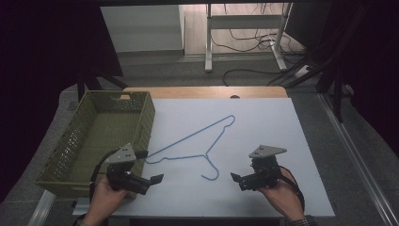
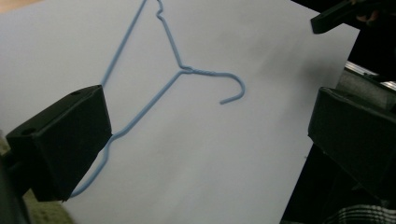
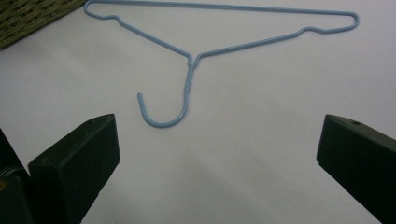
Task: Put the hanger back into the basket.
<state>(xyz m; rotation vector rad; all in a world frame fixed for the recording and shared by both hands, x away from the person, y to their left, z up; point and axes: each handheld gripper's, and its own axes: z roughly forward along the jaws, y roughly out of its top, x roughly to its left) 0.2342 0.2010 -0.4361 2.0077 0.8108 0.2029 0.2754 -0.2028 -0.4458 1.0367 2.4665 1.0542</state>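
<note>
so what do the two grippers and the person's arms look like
Both the left gripper and the right gripper are black, with two blocky, square-ended jaws and a grey three-cornered plate on top. A black cable loops from each past the hand. A dark checked cuff shows at the right wrist.

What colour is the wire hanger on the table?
Light blue; the hanger shows best in the right gripper view.

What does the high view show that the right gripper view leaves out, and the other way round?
High view alone: both hands, the left gripper and right gripper, each open, and the whole green basket at the table's left edge. Right gripper view alone: a close look at the twisted neck above the hook. Shared: the blue wire hanger lying flat on the white table, untouched.
</note>
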